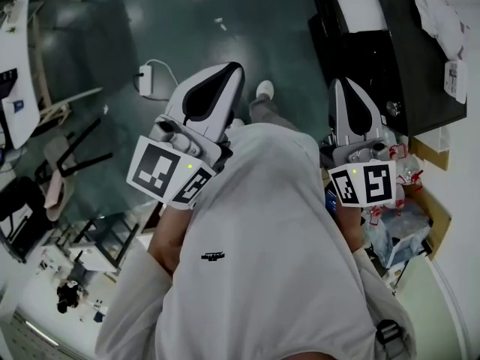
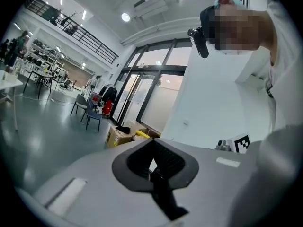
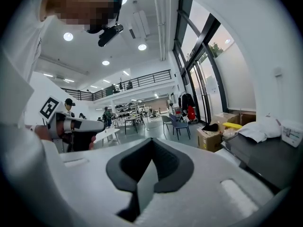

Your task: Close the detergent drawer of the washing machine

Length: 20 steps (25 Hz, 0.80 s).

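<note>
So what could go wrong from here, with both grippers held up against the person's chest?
1. No washing machine or drawer shows in any view, so the approach starts blind.
2. A white cable and plug lie on the floor near the person's shoe: a trip risk.
3. The right gripper, jaws together, hangs near the black table and might knock it on turning.

Under me the glossy dark grey-green floor (image 1: 150,21) carries a small white box with a white cord (image 1: 145,79). A pale chair with black legs (image 1: 58,156) stands at my left and a black block-shaped cabinet (image 1: 390,58) at my right. My white shoe (image 1: 264,90) stands on the floor too.
</note>
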Available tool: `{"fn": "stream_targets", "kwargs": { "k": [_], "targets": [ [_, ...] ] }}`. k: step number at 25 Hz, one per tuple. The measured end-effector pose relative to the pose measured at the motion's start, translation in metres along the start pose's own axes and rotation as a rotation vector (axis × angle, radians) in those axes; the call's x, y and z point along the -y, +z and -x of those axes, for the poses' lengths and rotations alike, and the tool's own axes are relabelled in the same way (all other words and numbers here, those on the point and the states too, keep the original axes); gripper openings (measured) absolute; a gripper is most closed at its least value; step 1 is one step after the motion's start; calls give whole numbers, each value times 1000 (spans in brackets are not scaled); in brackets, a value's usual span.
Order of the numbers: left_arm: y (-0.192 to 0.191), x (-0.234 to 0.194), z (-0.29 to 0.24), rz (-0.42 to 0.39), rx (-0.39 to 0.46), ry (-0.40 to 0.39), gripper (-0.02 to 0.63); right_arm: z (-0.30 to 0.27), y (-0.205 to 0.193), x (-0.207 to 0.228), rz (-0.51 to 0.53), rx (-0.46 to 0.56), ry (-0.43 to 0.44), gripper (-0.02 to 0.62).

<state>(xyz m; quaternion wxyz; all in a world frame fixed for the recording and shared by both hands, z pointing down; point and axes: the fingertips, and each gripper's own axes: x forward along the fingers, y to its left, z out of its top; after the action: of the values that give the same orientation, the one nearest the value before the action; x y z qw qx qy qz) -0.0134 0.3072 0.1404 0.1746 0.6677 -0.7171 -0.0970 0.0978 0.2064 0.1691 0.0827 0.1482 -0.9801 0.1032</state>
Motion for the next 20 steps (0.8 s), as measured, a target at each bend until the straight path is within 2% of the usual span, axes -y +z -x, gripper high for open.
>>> {"fn": "stream_targets", "kwargs": {
  "k": [9,15,20],
  "targets": [
    [6,3,-67,-31,-34,-22,12,-18,9,58,-29,31,-28,-6],
    [-17,7,-90,-25,-116,-24,12,-20,0,87,-73,38,-62,-6],
    [-15,6,-110,-33,-163,-38,14,-21,2,109,-110,41,-102,-6]
  ]
}}
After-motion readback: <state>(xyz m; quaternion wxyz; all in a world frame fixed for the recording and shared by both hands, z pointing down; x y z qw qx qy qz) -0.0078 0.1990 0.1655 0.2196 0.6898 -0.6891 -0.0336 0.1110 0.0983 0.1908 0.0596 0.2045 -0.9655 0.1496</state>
